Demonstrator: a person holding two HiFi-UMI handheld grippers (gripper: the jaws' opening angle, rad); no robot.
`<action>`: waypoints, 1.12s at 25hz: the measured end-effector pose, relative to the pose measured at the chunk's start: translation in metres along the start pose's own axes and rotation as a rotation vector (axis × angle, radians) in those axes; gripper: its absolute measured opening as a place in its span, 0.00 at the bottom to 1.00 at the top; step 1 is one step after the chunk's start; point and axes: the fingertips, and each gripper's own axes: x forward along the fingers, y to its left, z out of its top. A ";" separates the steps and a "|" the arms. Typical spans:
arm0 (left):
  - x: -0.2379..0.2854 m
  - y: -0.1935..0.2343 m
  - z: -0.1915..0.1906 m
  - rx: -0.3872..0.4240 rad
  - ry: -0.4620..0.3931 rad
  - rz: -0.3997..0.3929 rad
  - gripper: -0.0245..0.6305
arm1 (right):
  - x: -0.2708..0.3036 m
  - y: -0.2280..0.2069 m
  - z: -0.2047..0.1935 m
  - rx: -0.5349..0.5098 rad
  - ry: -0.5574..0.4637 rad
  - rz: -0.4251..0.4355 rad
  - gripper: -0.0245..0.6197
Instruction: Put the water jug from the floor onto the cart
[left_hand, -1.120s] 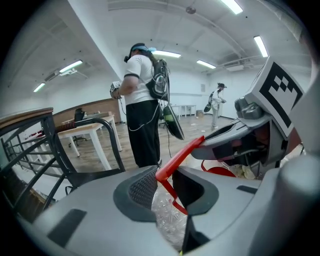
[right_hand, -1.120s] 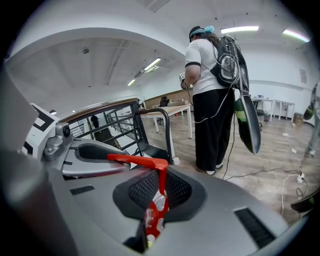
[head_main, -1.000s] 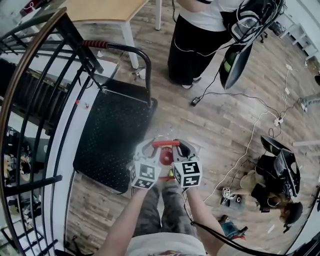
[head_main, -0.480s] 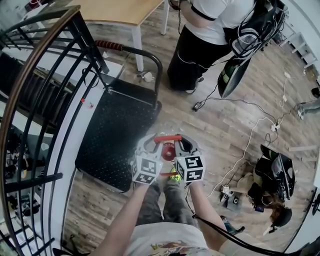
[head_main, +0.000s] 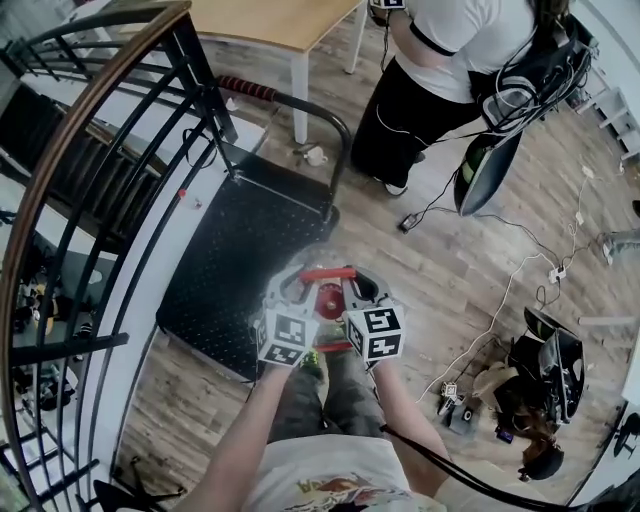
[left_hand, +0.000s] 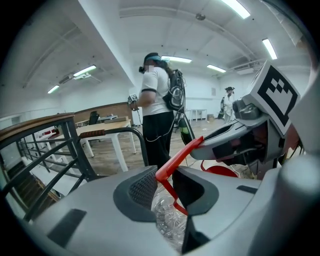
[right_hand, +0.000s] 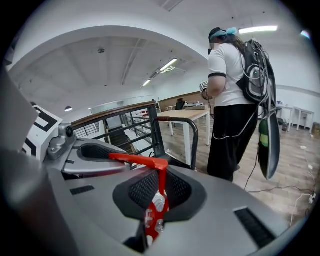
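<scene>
One cart (head_main: 245, 250), black deck bare, lies just ahead to the left. Water jug (head_main: 330, 300) hangs at its near corner, apparently off the floor, red handle (head_main: 325, 273) clamped by the fingers (right_hand: 142, 190) of both left gripper (head_main: 292, 288) and right gripper (head_main: 364, 288). Carry step, I judge. Next: swing over the deck, lower level, release. Railing (head_main: 207, 85) flanks the cart's left. A person (head_main: 440, 70) stands beyond the push bar (head_main: 310, 106). Cables (head_main: 497, 305) lie to the right, off the path.

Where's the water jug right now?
Head view, lower centre: the water jug hangs by its red handle between the left tool and right tool, just right of the cart.
</scene>
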 end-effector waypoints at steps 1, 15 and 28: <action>0.001 0.003 -0.002 -0.006 0.006 0.012 0.19 | 0.004 0.001 0.001 0.000 0.002 0.014 0.09; 0.036 0.074 -0.011 -0.124 0.097 0.216 0.19 | 0.094 0.003 0.032 -0.081 0.065 0.251 0.09; 0.078 0.121 -0.018 -0.225 0.147 0.343 0.19 | 0.165 -0.008 0.047 -0.142 0.130 0.413 0.09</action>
